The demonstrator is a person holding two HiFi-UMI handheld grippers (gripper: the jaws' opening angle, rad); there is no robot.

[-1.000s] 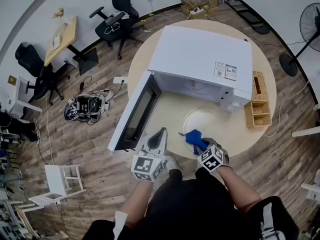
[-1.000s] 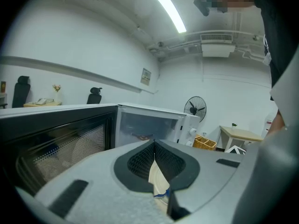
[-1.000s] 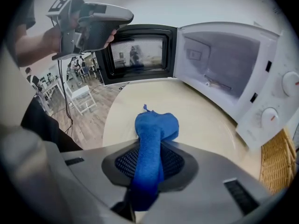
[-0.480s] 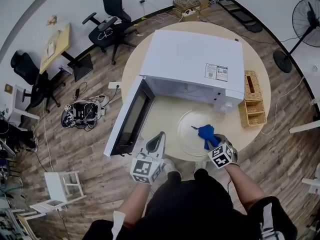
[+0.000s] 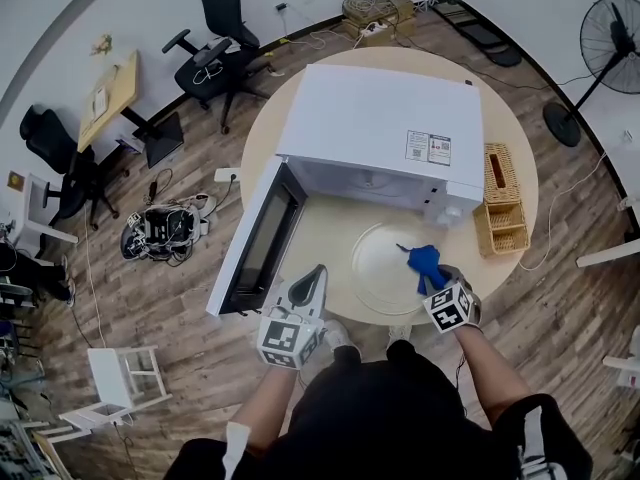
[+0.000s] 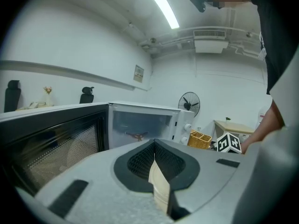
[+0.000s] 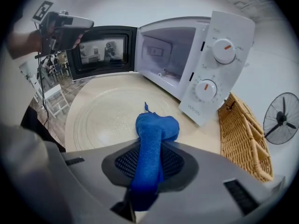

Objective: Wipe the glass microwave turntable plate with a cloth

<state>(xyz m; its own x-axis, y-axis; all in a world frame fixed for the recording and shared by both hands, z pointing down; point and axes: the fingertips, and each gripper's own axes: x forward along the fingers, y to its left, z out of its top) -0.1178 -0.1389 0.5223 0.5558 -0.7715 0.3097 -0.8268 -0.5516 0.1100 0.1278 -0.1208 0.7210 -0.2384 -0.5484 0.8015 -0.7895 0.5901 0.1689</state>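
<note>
Head view: before the open white microwave (image 5: 390, 118), the left claw (image 5: 318, 271) is pinched together, empty. The round glass turntable plate (image 5: 375, 263) lies on the beige counter (image 5: 325, 223). The right claw (image 5: 433, 280) clamps a blue cloth (image 5: 424, 259) at its right rim. Best to press flat and sweep overlapping arcs.

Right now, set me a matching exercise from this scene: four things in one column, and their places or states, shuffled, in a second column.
Things:
1. blue cloth
2. glass plate
3. microwave door
4. wicker basket

Places or states:
A. swung open
B. lying flat on the round table, in front of the microwave
C. clamped in the right claw
D. standing on the table beside the microwave's dial side

Pairs: 1-C, 2-B, 3-A, 4-D
</note>
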